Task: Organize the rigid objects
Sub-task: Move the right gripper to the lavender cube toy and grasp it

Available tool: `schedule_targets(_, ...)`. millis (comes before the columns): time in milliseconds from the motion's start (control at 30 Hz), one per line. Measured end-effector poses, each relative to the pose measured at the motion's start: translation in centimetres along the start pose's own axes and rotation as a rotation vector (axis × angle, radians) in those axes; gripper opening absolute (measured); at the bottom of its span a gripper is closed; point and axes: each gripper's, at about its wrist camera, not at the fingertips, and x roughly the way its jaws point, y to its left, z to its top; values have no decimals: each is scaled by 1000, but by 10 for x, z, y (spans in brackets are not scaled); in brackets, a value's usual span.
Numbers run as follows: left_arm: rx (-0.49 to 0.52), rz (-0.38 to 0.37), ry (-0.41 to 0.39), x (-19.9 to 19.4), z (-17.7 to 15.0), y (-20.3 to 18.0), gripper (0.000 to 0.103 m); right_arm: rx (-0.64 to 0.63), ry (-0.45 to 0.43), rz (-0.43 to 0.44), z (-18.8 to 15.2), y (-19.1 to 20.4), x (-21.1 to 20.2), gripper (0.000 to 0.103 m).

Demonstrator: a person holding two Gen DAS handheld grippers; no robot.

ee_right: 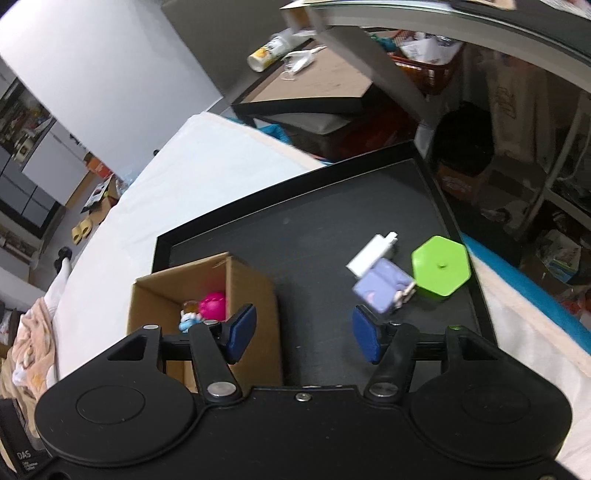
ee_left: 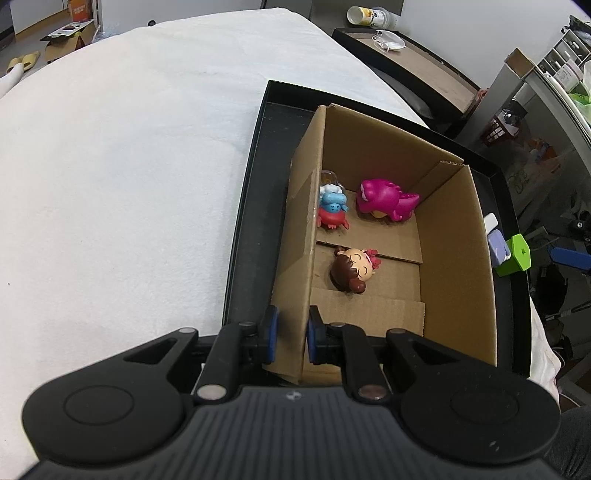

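Note:
A cardboard box (ee_left: 454,240) stands on a black tray (ee_left: 251,206). My left gripper (ee_left: 291,336) is shut on the box's near left wall, one blue pad on each side. Inside lie a pink dinosaur toy (ee_left: 384,199), a blue-and-red figure (ee_left: 332,210) and a brown-haired doll (ee_left: 354,269). In the right wrist view my right gripper (ee_right: 301,325) is open above bare tray (ee_right: 314,229), nothing between its pads. Just beyond its right finger sit a lavender box (ee_right: 380,288), a white plug-like block (ee_right: 371,254) and a green hexagonal piece (ee_right: 439,269). The cardboard box (ee_right: 251,295) is at its left.
The tray rests on a white padded surface (ee_left: 129,166). Behind it is a low dark-framed table (ee_left: 417,62) with a bottle (ee_left: 369,14) lying on it. Cluttered shelves and floor items fill the right side. A rumpled cloth (ee_right: 33,332) lies at the far left.

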Motion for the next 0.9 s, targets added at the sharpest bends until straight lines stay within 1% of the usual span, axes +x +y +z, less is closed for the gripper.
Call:
schedule_targets(167,12,16,2,1,0,-4,14,43,-19,-9,2,-19,2,58)
schedule_targets(333,17,23,3,2,0,-5,14,78,-15,-10,2,-34,13,58)
schedule_targets(500,20,34,8,4,1,-6,14,120,-8,-18,0,-46,32,58)
schedule_targets(567,23,40,11,4,2,-8,14,133,-7,-31,-1,-50,41,58)
schedule_targets(633,25,42,13,5,2,-9,14,128,-26,-42,-4,-53,50,58)
schedule_targets(767,25,46,17,6,2,-9,14,170,-14,-76,-6,-64,67,58)
schedule_targets(833,26,50,18,7,2,-10,14,165,-18,-101,-3,-65,73,59)
schedule_targets(900,24,51,20,8,2,-9,14,173,-24,-91,0,-66,77,63)
